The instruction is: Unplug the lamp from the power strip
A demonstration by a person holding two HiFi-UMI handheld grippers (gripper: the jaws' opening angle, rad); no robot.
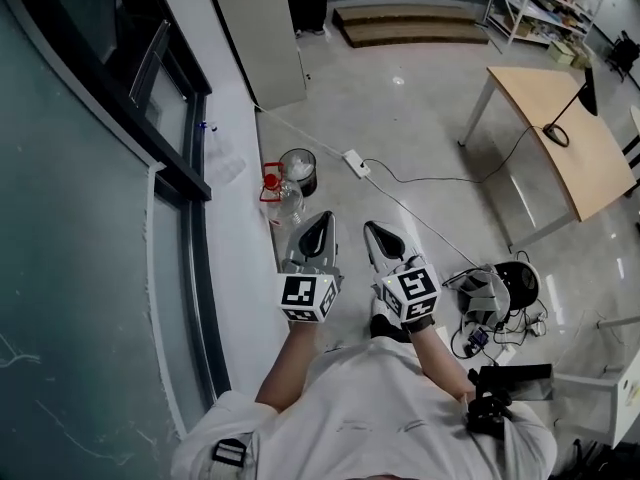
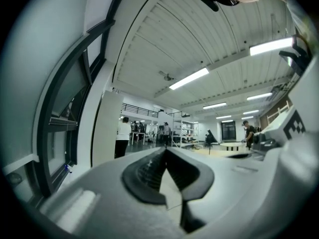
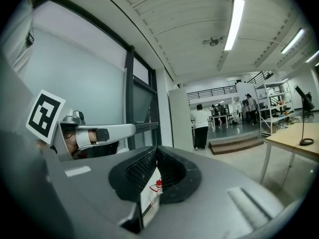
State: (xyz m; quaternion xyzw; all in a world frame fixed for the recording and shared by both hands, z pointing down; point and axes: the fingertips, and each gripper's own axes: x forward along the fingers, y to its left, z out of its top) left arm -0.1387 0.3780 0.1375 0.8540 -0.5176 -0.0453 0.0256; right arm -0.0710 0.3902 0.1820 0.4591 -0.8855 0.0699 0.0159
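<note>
A white power strip [image 1: 355, 162] lies on the pale floor ahead of me. A thin dark cord [image 1: 440, 179] runs from it toward a black desk lamp [image 1: 583, 96] that stands on a wooden table [image 1: 590, 173] at the right. My left gripper [image 1: 322, 220] and right gripper [image 1: 374, 231] are held side by side close to my chest, well short of the strip. Both are shut with nothing between the jaws. In the left gripper view the left gripper [image 2: 165, 151] points across the room. In the right gripper view the right gripper [image 3: 156, 149] does the same, with the lamp [image 3: 303, 117] at the right edge.
A clear bottle with a red cap [image 1: 283, 196] and a dark bucket [image 1: 299, 169] stand by the window wall at the left. A fan-like device with tangled cables [image 1: 495, 296] sits on the floor at the right. Steps [image 1: 410, 24] and shelving [image 1: 540, 3] are far back.
</note>
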